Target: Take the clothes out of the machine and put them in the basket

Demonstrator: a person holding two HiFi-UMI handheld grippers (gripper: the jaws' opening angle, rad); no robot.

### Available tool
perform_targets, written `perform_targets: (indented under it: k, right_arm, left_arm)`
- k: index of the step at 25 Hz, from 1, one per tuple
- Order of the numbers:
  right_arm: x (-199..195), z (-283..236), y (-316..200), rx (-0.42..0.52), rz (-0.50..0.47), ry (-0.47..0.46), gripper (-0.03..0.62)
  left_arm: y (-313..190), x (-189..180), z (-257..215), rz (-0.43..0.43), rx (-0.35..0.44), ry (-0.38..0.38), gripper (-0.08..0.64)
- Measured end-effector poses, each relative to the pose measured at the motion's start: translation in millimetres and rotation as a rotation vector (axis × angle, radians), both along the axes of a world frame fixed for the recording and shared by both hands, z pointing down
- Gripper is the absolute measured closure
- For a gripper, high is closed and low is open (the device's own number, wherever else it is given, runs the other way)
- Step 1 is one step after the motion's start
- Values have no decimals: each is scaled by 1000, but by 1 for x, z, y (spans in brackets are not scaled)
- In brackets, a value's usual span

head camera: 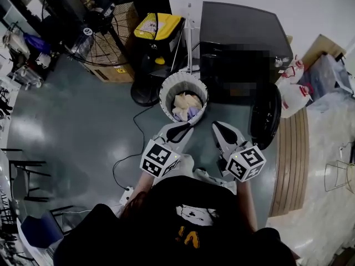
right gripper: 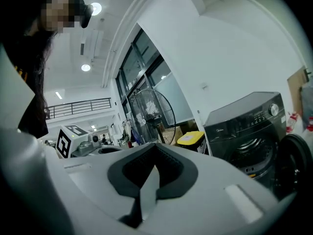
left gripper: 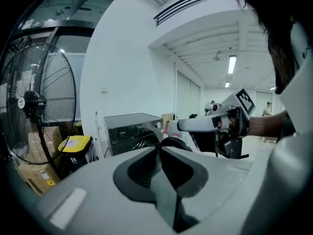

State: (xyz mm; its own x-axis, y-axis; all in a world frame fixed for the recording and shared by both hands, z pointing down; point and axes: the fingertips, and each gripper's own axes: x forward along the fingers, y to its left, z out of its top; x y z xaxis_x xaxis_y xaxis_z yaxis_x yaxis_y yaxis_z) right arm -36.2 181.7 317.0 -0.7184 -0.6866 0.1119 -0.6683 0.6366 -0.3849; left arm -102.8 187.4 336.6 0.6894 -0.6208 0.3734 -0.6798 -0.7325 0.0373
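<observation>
Clothes (head camera: pixel 186 105) in basket (head camera: pixel 164 90) just ahead of left gripper (head camera: pixel 184 126) and right gripper (head camera: pixel 218 126), fingers (left gripper: pixel 141 174) pressed together, empty.

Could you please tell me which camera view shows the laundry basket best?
The head view: the basket stands open below the camera, with clothes inside. Neither gripper view shows it; both face the washing machine.

Glossy floor (head camera: pixel 72 126), crumpled cloth clothes (head camera: pixel 184 105)
</observation>
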Motion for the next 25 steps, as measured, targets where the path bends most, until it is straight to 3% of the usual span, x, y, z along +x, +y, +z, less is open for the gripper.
perform_targets:
  k: [5, 14, 25]
  right_arm:
    - [-7, 0, 7, 9, -14, 11, 584]
    - [-22, -8, 3, 30, -15, 21, 583]
    - [-48, -13, -4, 41, -16, 42, 581]
  left_arm:
    - [10, -3, 0, 14, 3, 5, 555]
    - [15, -7, -7, 69, 9, -6, 555]
    - [6, -33, -17, 75, 25, -3, 555]
